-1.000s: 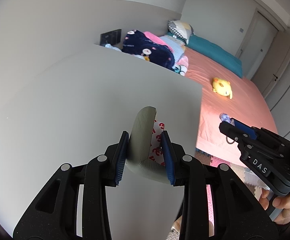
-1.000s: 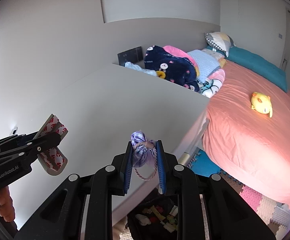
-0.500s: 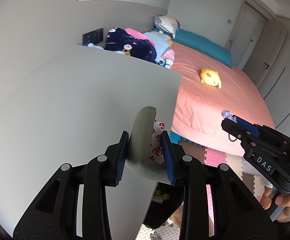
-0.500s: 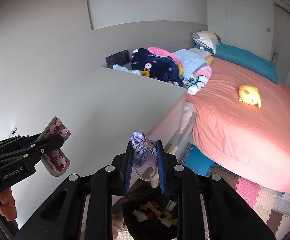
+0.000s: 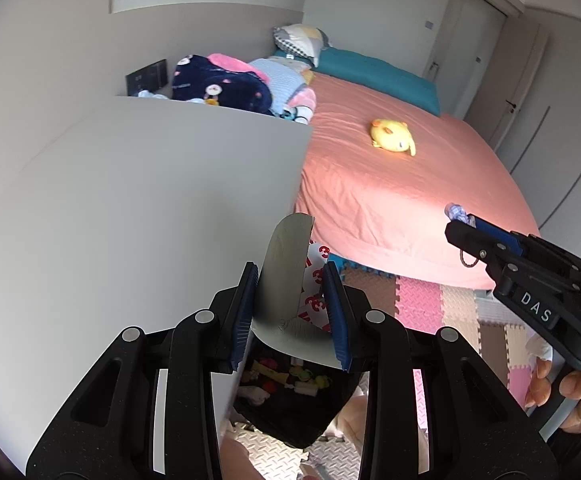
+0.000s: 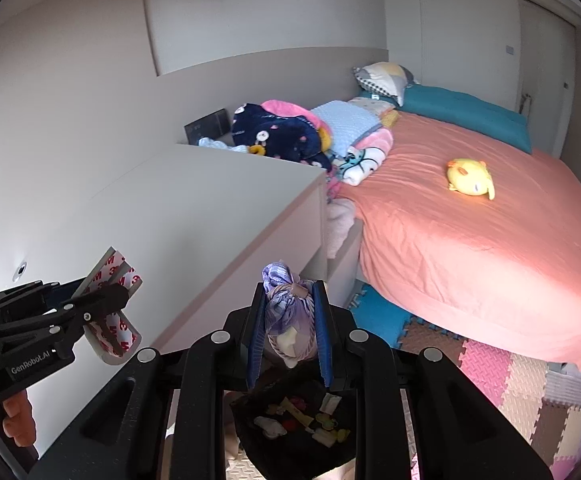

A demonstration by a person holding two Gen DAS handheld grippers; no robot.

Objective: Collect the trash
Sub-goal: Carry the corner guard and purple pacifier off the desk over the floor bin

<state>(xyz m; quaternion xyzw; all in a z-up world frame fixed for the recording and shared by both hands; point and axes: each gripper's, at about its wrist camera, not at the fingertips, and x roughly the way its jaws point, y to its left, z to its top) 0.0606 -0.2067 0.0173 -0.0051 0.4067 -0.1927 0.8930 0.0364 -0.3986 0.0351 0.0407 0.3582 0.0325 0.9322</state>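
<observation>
My left gripper is shut on a curled grey strip of tape backing with red print on white. That strip and the left gripper also show at the left of the right wrist view. My right gripper is shut on a small purple knotted cloth bundle with a cord loop. The right gripper also shows at the right of the left wrist view. Below both hangs a black bag holding several scraps, seen too as the bag under the left fingers.
A white cabinet top fills the left. A bed with a salmon sheet lies to the right, a yellow plush toy on it and a pile of blankets at its head. Coloured foam mats cover the floor.
Both grippers have moved right, off the cabinet top toward its edge, each still holding its item. The black bag has come into fuller view beneath them.
</observation>
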